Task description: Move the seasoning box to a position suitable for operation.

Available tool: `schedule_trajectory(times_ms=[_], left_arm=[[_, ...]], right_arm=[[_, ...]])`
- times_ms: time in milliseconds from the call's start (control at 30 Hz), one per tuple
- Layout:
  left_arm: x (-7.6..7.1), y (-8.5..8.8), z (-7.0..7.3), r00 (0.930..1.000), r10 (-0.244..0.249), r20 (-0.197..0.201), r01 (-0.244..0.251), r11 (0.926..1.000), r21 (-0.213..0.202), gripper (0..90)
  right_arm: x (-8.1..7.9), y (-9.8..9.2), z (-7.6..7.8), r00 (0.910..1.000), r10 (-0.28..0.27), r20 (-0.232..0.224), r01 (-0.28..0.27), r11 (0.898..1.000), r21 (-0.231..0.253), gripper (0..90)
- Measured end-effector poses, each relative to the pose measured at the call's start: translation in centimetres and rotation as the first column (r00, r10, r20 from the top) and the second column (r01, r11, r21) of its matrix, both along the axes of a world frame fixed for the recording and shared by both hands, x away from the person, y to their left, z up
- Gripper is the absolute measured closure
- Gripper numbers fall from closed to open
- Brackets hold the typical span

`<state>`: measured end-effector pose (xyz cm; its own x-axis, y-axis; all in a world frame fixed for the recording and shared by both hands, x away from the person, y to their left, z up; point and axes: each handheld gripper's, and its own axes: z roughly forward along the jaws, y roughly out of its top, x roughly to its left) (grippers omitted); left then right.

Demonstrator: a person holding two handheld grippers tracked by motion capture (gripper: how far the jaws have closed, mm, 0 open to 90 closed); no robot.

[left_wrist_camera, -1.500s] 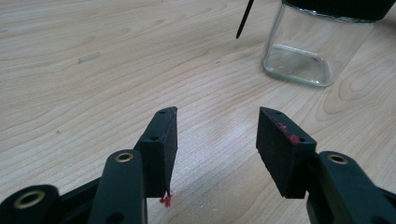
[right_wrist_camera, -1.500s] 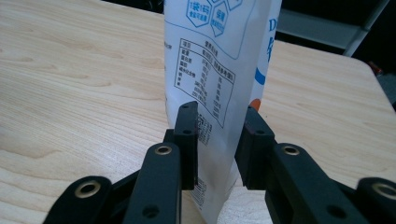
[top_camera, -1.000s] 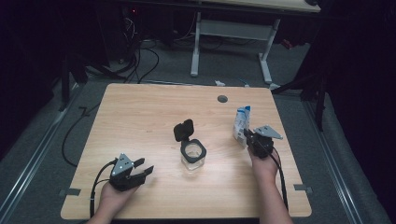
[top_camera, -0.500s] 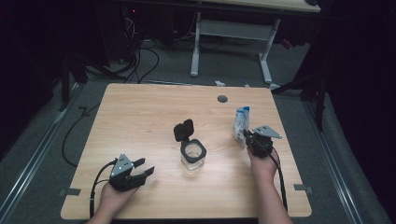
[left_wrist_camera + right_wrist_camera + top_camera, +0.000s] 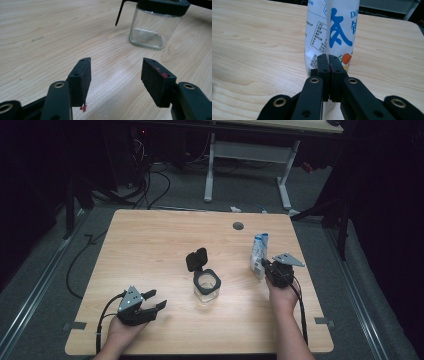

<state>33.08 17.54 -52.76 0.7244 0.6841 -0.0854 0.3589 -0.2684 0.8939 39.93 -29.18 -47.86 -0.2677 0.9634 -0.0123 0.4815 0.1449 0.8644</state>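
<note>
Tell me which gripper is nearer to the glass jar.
Left, though not by much. The left gripper lies open, toward the person and to the left of the glass jar, apart from it. The right gripper sits off the jar's other side, shut on the white pouch.

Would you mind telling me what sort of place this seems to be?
Probably a lab or workshop: a light wooden table on grey carpet, loose black cables on the floor, and a white-legged desk behind.

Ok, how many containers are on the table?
2: a glass jar with its lid flipped open at the table's middle, and a white-and-blue pouch standing at the right, pinched by the right gripper.
</note>
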Motion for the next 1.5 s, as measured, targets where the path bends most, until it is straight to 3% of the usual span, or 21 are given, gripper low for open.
schedule_trajectory(times_ms=[133, 467, 767, 1100, 1367, 1500], left_arm=[[0.0, 0.0, 0.0, 1.0, 0.0, 0.003, 0.0, 1.0, -0.002, 41.6], [0.0, 0.0, 0.0, 1.0, 0.001, 0.009, -0.001, 1.0, 0.001, 41.7], [-0.1, -0.1, 0.1, 0.9999, -0.004, 0.011, 0.004, 1.0, 0.002, 41.7], [-0.1, -0.2, 0.0, 0.9999, -0.009, 0.014, 0.009, 1.0, 0.0, 41.6], [-0.1, -0.3, 0.0, 0.9998, -0.013, 0.017, 0.013, 0.9999, 0.0, 41.6], [-0.2, -0.4, 0.0, 0.9997, -0.017, 0.018, 0.017, 0.9999, 0.001, 41.6]], right_arm=[[-0.3, -0.2, 0.4, 1.0, 0.0, -0.009, 0.0, 1.0, 0.011, 89.7], [-0.8, -0.4, 1.0, 0.9995, 0.019, -0.024, -0.019, 1.0, -0.018, 89.9], [-1.3, -0.9, 1.7, 0.9974, 0.034, -0.064, -0.033, 0.999, 0.016, 89.9], [-2.1, -0.2, 2.9, 0.9888, 0.091, -0.118, -0.096, 0.995, -0.037, 90.0], [-3.2, 0.0, 3.5, 0.9838, 0.109, -0.142, -0.113, 0.993, -0.018, 90.0], [-3.8, 0.1, 3.7, 0.9768, 0.129, -0.171, -0.135, 0.99, -0.029, 90.0]])
